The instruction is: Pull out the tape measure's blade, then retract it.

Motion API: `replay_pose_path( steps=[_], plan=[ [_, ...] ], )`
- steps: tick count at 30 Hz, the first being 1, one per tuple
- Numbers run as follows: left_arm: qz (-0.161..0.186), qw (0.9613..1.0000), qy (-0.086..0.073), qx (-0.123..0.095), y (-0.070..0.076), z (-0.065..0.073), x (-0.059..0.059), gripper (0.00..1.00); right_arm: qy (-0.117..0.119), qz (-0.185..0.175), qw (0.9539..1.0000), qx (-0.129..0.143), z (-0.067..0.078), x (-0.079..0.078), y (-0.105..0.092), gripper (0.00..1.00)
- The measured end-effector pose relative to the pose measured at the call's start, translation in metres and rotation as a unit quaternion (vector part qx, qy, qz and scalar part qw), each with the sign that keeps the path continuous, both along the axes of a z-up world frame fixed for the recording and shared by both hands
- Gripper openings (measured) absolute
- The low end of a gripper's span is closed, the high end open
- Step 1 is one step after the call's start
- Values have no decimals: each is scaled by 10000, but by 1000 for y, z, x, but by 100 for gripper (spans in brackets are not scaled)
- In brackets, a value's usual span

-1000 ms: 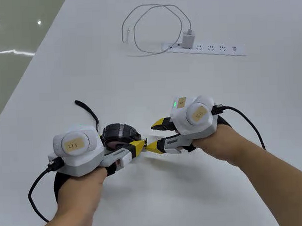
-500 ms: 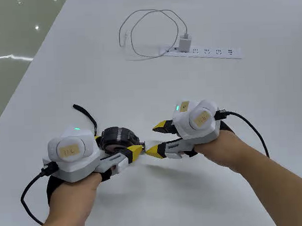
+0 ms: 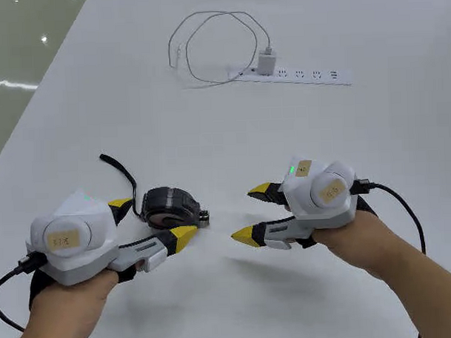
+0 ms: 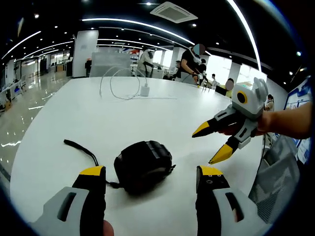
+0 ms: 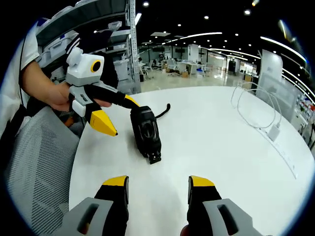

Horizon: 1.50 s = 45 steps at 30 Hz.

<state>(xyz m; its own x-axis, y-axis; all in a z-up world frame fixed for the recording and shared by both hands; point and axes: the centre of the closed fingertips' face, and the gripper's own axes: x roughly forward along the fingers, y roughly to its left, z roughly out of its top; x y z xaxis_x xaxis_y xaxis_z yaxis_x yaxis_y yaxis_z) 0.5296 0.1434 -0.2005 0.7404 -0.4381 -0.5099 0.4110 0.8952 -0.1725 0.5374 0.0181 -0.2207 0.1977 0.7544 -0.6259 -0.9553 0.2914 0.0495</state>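
The left hand-held gripper (image 3: 153, 217), jaws wide, brackets the tape measure (image 3: 170, 208); the right hand-held gripper (image 3: 249, 213), also open, hovers near, bare bench (image 3: 321, 136) beyond.

Tape measure (image 3: 170, 208): black case with a dark grey ribbed band around the rim; the round face is a duller grey-brown.
Strap (image 3: 116, 168): black.
Left hand-held gripper (image 3: 153, 217): white-grey shell, light grey and black front ending in yellow tips, tan sticker, faint green light.
Right hand-held gripper (image 3: 242, 212): matching white-grey shell, grey and black front, yellow tips, tan stickers, bright green light.
Gripper cord (image 3: 393, 195): black.
Counter (image 3: 283, 130): plain white, unpatterned.
Power strip (image 3: 311, 75): white, with a row of dark socket holes.
Charger (image 3: 266, 64): white.
Cable (image 3: 220, 13): white.
Floor (image 3: 22, 65): glossy grey-green, dotted with white light reflections.
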Motion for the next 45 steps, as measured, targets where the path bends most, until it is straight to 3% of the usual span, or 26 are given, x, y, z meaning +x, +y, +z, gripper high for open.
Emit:
replay_pose_path(
  steps=[8,22,32,38,45],
  plan=[
    [-245,9997,-61,43,2,6,-11,75,-13,-243,9997,54,5,-9,-18,50],
    [-518,9986,-11,111,5,7,-28,79,-104,-586,9981,136,14,-19,-42,60],
    [-642,9976,112,229,18,3,-43,83,-121,-874,9959,201,24,-20,-63,65],
    [-666,9971,99,365,28,6,-48,84,-190,-951,9952,87,24,-23,-75,69],
    [-812,9958,121,417,29,5,-55,87,-198,-1047,9943,82,29,-27,-89,72]
  ],
)
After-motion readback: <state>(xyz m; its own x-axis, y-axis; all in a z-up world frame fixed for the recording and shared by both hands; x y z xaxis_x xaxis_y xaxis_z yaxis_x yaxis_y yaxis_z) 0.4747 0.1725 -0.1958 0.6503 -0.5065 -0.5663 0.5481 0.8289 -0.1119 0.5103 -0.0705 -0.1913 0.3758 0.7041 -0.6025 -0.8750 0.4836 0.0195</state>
